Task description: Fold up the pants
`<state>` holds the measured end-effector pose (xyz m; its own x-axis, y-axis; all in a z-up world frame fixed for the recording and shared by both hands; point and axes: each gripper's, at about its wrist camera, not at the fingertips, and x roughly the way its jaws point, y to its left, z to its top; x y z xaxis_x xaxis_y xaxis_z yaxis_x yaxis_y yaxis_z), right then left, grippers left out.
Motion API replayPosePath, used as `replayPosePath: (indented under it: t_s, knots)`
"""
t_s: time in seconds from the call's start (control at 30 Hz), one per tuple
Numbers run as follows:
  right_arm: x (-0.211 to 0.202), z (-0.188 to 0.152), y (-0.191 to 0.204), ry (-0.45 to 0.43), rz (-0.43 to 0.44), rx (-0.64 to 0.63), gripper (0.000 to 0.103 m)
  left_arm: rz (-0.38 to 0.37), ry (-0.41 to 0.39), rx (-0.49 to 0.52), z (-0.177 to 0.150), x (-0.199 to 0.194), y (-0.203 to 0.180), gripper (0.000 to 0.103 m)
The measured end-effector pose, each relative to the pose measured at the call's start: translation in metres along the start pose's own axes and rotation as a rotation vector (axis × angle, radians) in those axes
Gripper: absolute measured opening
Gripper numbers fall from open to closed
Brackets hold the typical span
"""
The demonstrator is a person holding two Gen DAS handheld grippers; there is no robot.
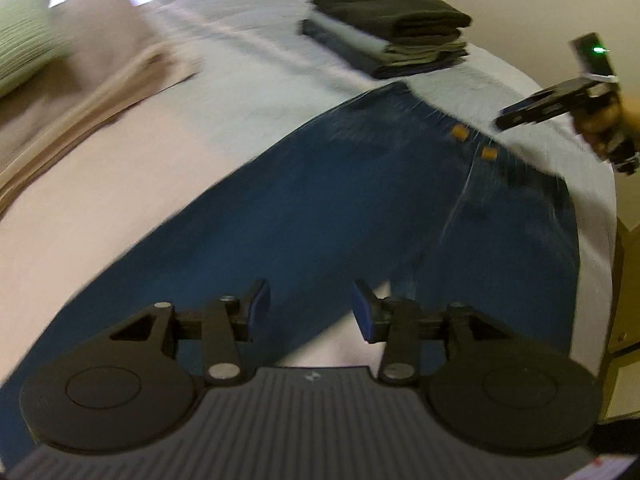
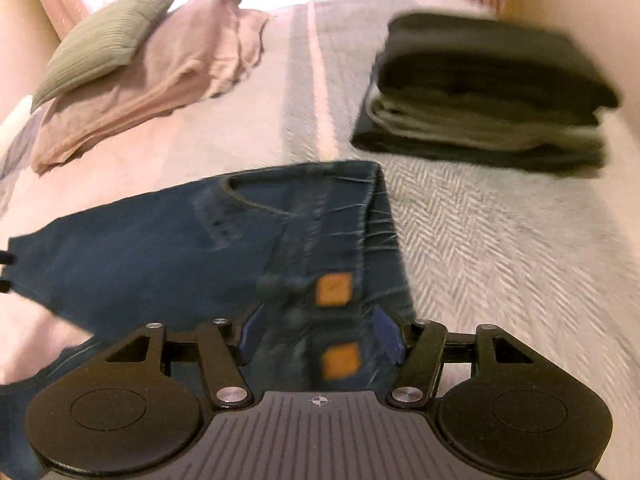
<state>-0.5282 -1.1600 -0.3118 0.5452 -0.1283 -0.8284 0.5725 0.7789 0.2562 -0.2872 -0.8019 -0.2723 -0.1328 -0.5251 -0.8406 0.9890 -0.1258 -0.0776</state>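
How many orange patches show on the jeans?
2. Both sit by the waistband of the jeans: one orange patch farther up, the other between the right hand-held gripper's fingers.

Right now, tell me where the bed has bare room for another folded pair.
Free: the pink cover between the pillows and jeans, and the grey blanket below the folded stack, right of the jeans. Crowded: the far right corner, under that stack.

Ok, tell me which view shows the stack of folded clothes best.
The right wrist view: the stack of folded clothes sits large, its layers visible despite blur. The left wrist view shows the stack smaller and farther off, beyond the jeans.
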Motion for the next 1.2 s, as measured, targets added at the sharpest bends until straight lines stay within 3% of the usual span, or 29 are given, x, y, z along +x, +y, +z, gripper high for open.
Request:
replayPosePath:
  t_s: [0.13,0.23,0.27,0.37,0.47,0.6,0.73,0.87,0.93,1.0,1.07,1.2]
  knots:
    - [0.042,0.008,-0.029,0.084,0.112,-0.03,0.051,-0.057,0.005,0.074,0.06,0.078,-0.027,0.043]
    - [0.05,0.002,-0.042,0.094,0.198,-0.015,0.043,-0.086,0.025,0.103,0.086,0.12,-0.039,0.043]
    - [0.049,0.001,-0.048,0.092,0.214,0.008,0.027,-0.093,0.034,0.117,0.093,0.132,-0.043,0.043]
    - [0.04,0.0,-0.059,0.085,0.236,0.063,0.015,-0.101,0.068,0.161,0.099,0.151,-0.052,0.043]
    - [0.012,0.019,-0.062,0.0,0.223,0.066,0.0,-0.112,0.083,0.16,0.106,0.159,-0.058,0.043]
    - [0.026,0.033,-0.066,0.016,0.205,0.014,0.0,-0.118,0.041,0.147,0.121,0.162,-0.057,0.043]
    - [0.049,0.022,-0.087,0.031,0.225,0.109,0.0,-0.103,0.038,0.147,0.133,0.179,-0.054,0.043]
    - [0.037,0.013,-0.089,0.028,0.233,0.126,0.003,-0.139,0.033,0.163,0.142,0.182,-0.055,0.043]
    - [0.031,0.008,-0.088,0.039,0.214,0.113,0.011,-0.163,0.015,0.174,0.152,0.186,-0.054,0.043]
    - [0.028,0.004,-0.085,0.044,0.219,0.098,0.03,-0.2,0.002,0.201,0.166,0.192,-0.056,0.043]
    - [0.026,-0.002,-0.083,0.051,0.232,0.099,0.037,-0.235,-0.008,0.253,0.183,0.201,-0.064,0.043]
    - [0.028,-0.016,-0.08,0.06,0.257,0.097,0.038,-0.297,0.009,0.349,0.214,0.233,-0.085,0.043]
